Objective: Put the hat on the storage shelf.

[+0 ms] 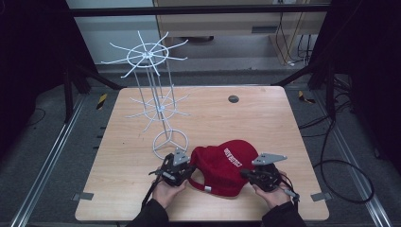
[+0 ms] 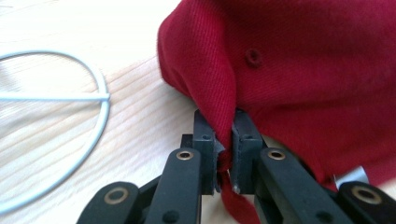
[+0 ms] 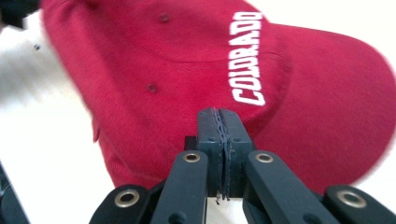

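**Red cap pinched at its edges beside the wire rack**

The red cap [image 1: 226, 165] lies on the wooden table [image 1: 265, 123], just in front of the round base of the white wire rack [image 1: 158, 111] and slightly to the right of it. The rack stands upright with two tiers of spokes, all bare.

The left gripper [image 2: 225, 140] is clenched on a fold of the cap's cloth near the back opening; the fabric bunches up between its pads. The right gripper [image 3: 224, 135] has its jaws pressed fully together at the cap's lower edge. In the right gripper view no cloth shows between the pads, so whether it holds a thin bit of the rim or nothing cannot be told.

The cap looks light and soft: the crown sags and creases where it is pinched, so it will droop if lifted from one side alone. The brim is probably the stiffest part, and the band around the back should give a firmer hold than loose crown cloth. A thin pinch may slip out, so a deeper bite on the edge seems wise.

Seen from the high view, the cap's long axis runs roughly from the left gripper [image 1: 189, 169] towards the right gripper [image 1: 246, 174], tilted a little away from the rack. The white lettering [image 3: 247, 58] faces up, and the brim end points to the right, away from the rack's base.
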Motion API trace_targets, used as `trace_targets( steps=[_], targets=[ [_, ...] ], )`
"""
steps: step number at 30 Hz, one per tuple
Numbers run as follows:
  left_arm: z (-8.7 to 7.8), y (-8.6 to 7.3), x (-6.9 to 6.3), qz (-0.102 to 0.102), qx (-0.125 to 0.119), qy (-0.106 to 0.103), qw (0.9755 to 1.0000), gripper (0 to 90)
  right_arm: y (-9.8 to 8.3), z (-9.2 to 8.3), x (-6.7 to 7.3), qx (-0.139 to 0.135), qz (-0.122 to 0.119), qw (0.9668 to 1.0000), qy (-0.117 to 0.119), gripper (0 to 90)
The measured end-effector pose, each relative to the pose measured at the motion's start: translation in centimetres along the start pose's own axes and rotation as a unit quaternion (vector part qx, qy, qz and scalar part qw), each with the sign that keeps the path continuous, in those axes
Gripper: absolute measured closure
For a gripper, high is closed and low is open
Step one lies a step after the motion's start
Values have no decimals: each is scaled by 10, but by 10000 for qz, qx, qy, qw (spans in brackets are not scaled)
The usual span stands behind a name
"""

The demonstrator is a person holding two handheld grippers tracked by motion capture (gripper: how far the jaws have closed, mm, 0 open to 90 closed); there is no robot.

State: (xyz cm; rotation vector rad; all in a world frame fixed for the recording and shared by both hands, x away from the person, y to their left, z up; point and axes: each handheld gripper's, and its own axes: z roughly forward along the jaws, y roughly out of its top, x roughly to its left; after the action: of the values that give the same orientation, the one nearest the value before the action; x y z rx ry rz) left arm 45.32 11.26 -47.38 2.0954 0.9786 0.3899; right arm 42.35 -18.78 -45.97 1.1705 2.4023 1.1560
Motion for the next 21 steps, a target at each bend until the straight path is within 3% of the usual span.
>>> trace_targets(
  steps=[5, 8, 12, 15, 21],
  targets=[
    [18, 7, 2, -25, 63, 63, 10000, 817, -7, -1, 9, 73, 23, 9999, 79, 881],
    [15, 7, 4, 15, 72, 72, 9999, 738, -7, -2, 9, -11, -31, 10000, 74, 844],
    [-7, 2, 9, -51, -94, -12, 9999, 618, -4, -14, 2, -473, -140, 9988, -44, 777],
    [-29, -8, 13, 21, -151, -48, 9999, 556, -1, -17, 0, -649, -277, 9974, -128, 720],
    [-62, -29, 24, 59, -238, 163, 9996, 487, 13, -13, 16, -838, -594, 9947, 71, 650]
  ],
)
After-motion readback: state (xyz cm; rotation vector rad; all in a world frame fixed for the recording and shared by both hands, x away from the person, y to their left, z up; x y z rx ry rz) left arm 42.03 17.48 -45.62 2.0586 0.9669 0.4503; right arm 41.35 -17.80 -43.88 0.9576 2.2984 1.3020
